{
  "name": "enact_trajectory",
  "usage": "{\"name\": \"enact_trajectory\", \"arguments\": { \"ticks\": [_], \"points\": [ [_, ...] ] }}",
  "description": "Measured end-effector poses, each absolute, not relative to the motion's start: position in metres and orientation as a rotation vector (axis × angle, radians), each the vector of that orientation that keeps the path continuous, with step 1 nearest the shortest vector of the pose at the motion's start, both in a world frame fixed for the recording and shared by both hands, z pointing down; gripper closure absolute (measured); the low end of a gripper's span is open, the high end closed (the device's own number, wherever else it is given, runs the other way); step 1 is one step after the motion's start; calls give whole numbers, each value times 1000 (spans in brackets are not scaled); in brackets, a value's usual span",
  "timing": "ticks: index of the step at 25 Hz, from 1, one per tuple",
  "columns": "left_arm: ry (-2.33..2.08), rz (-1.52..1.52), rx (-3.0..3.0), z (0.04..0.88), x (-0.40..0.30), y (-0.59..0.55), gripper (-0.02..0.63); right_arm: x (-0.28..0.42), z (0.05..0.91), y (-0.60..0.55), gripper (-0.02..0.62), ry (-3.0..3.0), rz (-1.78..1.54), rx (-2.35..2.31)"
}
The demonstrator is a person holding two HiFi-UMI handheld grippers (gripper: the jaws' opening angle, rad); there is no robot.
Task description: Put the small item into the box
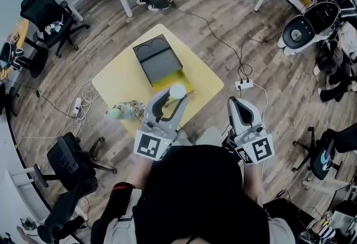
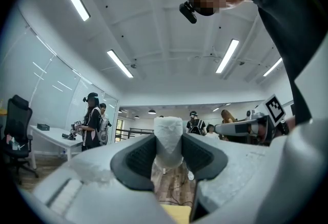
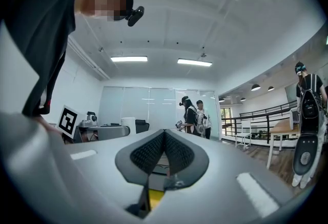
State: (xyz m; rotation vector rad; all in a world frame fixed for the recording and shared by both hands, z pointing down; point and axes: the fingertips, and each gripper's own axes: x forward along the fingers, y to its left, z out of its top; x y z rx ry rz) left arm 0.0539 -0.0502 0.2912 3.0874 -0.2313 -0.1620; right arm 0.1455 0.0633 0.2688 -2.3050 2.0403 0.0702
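The left gripper (image 1: 172, 96) is pinching the white small item (image 2: 168, 138) between its part-open pads (image 2: 137, 158), holding it over the yellow table (image 1: 116, 78) near the black box (image 1: 158, 60); the right gripper (image 3: 163, 150) is resting with jaws together, empty; a plush toy (image 1: 124, 110) is lying beside the left gripper.

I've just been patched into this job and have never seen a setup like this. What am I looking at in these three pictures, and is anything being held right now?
There is no robot arm here: a person holds a two-fingered gripper in each hand. The top-down picture comes from a camera on the person's head. The other two come from cameras riding on the grippers, each looking along its own fingers. On the yellow table stands a dark box, with a few small toys near the table's left edge. The left gripper grips a small white item between its fingers, close to the box. The right gripper is shut and empty.
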Motion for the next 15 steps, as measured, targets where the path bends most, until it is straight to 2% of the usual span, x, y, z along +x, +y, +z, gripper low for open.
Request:
{"name": "enact_trajectory", "arguments": {
  "ticks": [15],
  "points": [
    [-593, -44, 3024, 326, 71, -105, 440, 184, 291, -26, 594, 2370, -29, -2010]
  ]
}}
